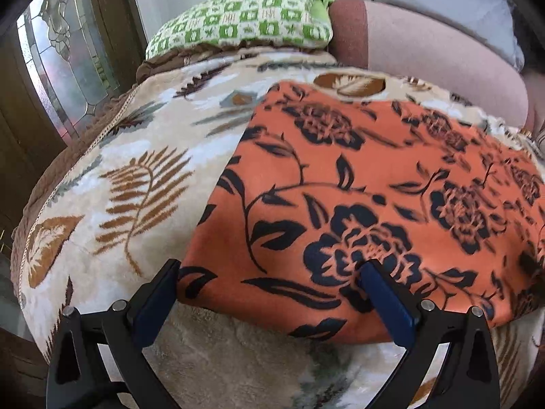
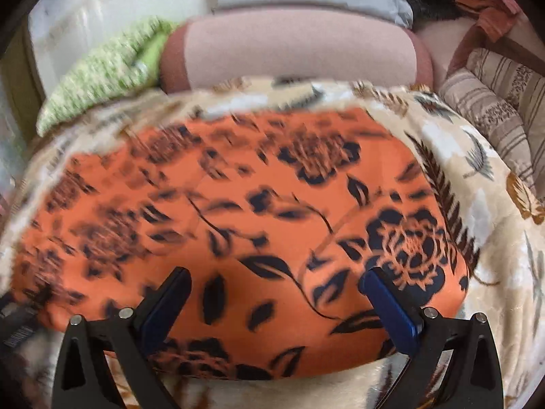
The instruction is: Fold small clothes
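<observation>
An orange cloth with a black flower print [image 1: 357,187] lies flat on a cream leaf-patterned blanket [image 1: 112,177]. My left gripper [image 1: 269,276] is open, its jaws wide apart over the cloth's near left corner. In the right wrist view the same cloth [image 2: 238,204] fills the middle. My right gripper [image 2: 276,286] is open over the cloth's near right part, above the near edge. Neither gripper holds anything.
A green and white checked pillow [image 1: 245,20] and a pink bolster [image 1: 425,51] lie at the far edge of the bed. A striped cushion [image 2: 500,112] lies at the far right. A glass-panelled wooden door [image 1: 61,61] stands to the left.
</observation>
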{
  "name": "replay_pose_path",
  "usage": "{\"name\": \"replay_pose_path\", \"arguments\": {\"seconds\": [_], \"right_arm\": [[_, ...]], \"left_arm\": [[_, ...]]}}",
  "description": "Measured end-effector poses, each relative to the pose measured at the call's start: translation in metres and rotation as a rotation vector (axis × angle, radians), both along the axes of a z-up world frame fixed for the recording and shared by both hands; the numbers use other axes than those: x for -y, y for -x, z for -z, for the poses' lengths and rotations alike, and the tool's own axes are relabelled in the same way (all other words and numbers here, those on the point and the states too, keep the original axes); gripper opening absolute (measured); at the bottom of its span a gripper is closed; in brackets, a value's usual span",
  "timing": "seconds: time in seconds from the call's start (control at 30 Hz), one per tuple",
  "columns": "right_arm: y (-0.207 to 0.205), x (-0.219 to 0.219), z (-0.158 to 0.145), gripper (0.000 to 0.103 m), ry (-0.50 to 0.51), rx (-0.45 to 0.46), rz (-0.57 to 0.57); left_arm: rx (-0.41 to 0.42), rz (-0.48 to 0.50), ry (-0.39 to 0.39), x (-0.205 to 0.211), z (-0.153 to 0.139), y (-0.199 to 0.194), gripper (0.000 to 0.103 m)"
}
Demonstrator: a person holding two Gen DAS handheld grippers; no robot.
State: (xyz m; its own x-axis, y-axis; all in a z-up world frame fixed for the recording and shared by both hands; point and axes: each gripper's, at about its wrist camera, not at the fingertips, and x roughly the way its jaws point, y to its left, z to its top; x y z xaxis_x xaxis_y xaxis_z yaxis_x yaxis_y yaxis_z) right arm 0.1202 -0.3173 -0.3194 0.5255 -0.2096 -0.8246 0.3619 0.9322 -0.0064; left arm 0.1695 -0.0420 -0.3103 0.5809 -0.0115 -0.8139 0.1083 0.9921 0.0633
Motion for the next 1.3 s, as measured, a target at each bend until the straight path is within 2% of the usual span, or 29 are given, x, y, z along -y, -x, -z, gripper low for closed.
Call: {"name": "replay_pose_path", "arguments": {"seconds": [0.1, 0.2, 0.33, 0.47, 0.57, 0.77, 0.83, 1.13, 1.3], "right_arm": [[0.004, 0.003, 0.001, 0.103, -0.012, 0.01, -0.015], [0.012, 0.005, -0.007, 0.103, -0.004, 0.033, -0.019], [0.038, 0.026, -0.032, 0.103, -0.024, 0.139, 0.057], [0.075, 0.037, -0.066, 0.103, -0.012, 0.249, 0.11], [0.098, 0.029, -0.091, 0.103, 0.028, 0.302, 0.09], [0.144, -0.003, -0.122, 0.103, 0.01, 0.338, 0.035], [0.154, -0.015, -0.132, 0.103, 0.012, 0.351, 0.018], [0.175, -0.053, -0.183, 0.103, 0.044, 0.432, -0.034], [0.184, -0.062, -0.202, 0.103, 0.069, 0.451, -0.047]], "left_arm": [[-0.059, -0.002, -0.01, 0.002, 0.013, -0.009, 0.103], [-0.056, 0.001, -0.009, 0.002, 0.013, -0.01, 0.103], [-0.026, 0.011, -0.034, -0.004, 0.001, 0.002, 0.103], [0.045, 0.0, -0.012, -0.019, -0.041, 0.032, 0.103], [0.097, 0.019, 0.018, -0.033, -0.082, 0.062, 0.103], [0.187, 0.031, 0.103, -0.063, -0.16, 0.118, 0.103], [0.231, 0.038, 0.097, -0.069, -0.18, 0.135, 0.103], [0.355, 0.069, 0.05, -0.083, -0.229, 0.186, 0.103], [0.372, 0.069, 0.067, -0.09, -0.241, 0.198, 0.103]]}}
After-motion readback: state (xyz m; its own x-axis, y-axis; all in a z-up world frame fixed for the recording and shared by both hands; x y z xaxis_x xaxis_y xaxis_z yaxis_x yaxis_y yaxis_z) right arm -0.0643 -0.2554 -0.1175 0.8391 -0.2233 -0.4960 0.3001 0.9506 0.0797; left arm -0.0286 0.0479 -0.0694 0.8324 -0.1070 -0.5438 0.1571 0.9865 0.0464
